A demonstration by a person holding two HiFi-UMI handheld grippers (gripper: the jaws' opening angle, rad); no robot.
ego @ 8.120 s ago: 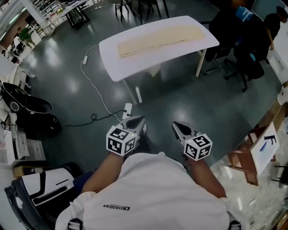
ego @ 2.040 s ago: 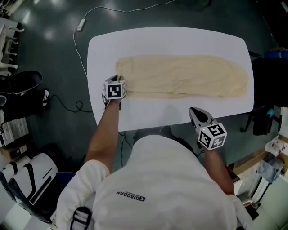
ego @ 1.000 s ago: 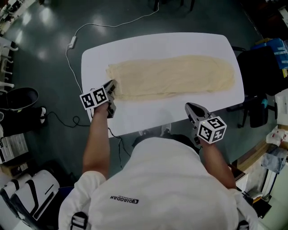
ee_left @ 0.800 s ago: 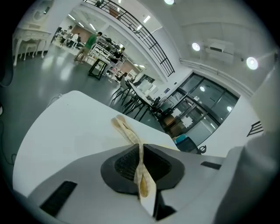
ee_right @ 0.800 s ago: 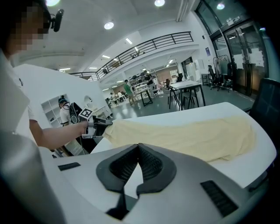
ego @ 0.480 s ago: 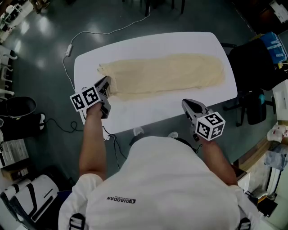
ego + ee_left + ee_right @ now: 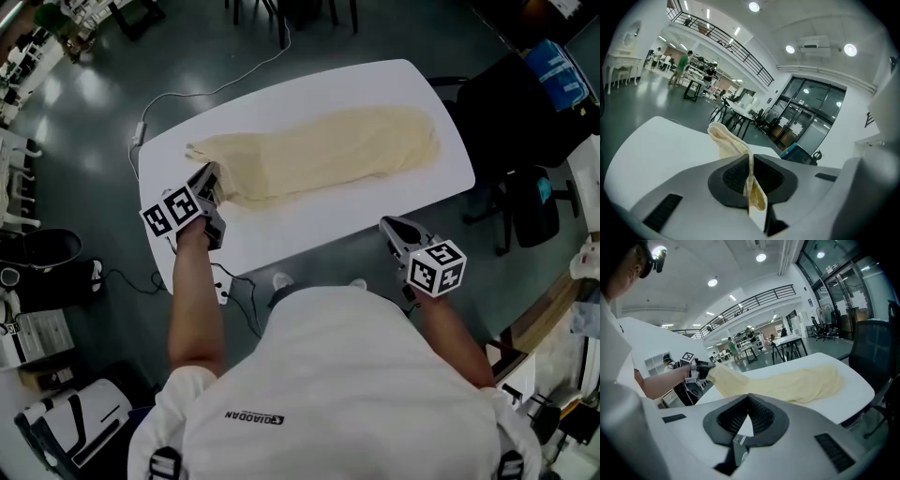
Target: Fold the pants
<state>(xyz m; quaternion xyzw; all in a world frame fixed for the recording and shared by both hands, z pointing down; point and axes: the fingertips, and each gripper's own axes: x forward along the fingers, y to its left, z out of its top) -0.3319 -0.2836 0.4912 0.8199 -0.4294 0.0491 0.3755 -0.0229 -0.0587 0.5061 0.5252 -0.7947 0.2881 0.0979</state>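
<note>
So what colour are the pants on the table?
Pale creamy yellow pants; the head view shows them best.

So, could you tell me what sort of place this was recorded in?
Probably a large open lab or office hall: a polished grey floor, a mezzanine railing overhead, and a black office chair beside the white table holding the pants.

Left gripper (image 7: 208, 173) clamps tight; right gripper (image 7: 387, 224) hangs closed, empty.

Pants (image 7: 319, 155) cream cloth, soft, matt, creased, table (image 7: 281, 230) top white, smooth, slight sheen, floor (image 7: 84, 112) dark grey, glossy w/ light reflections, left gripper (image 7: 750, 161) shell matt grey plastic, pads (image 7: 736, 176) black, ribbed.
</note>
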